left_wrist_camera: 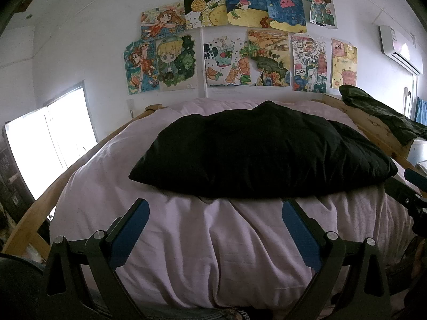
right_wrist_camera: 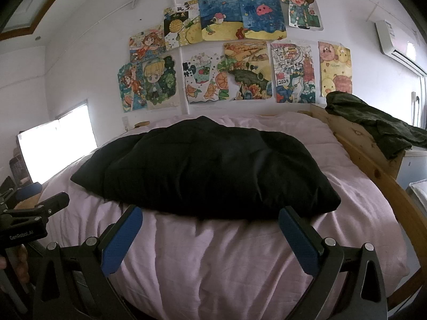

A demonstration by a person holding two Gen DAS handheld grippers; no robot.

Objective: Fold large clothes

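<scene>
Left wrist view: left gripper [left_wrist_camera: 214, 213] and right gripper [right_wrist_camera: 210, 221], jaws spread and empty, face black garment [left_wrist_camera: 256, 149]; a grab might catch bed sheet [left_wrist_camera: 213, 245].

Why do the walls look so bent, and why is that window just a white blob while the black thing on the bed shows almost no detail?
Left wrist view: the fisheye lens bows the wall and bed frame; the window is blown out white by daylight; the black garment is underexposed, its folds barely readable. Right wrist view: same bending, with dark corners; the window glares again; the open right gripper is sharp.
</scene>
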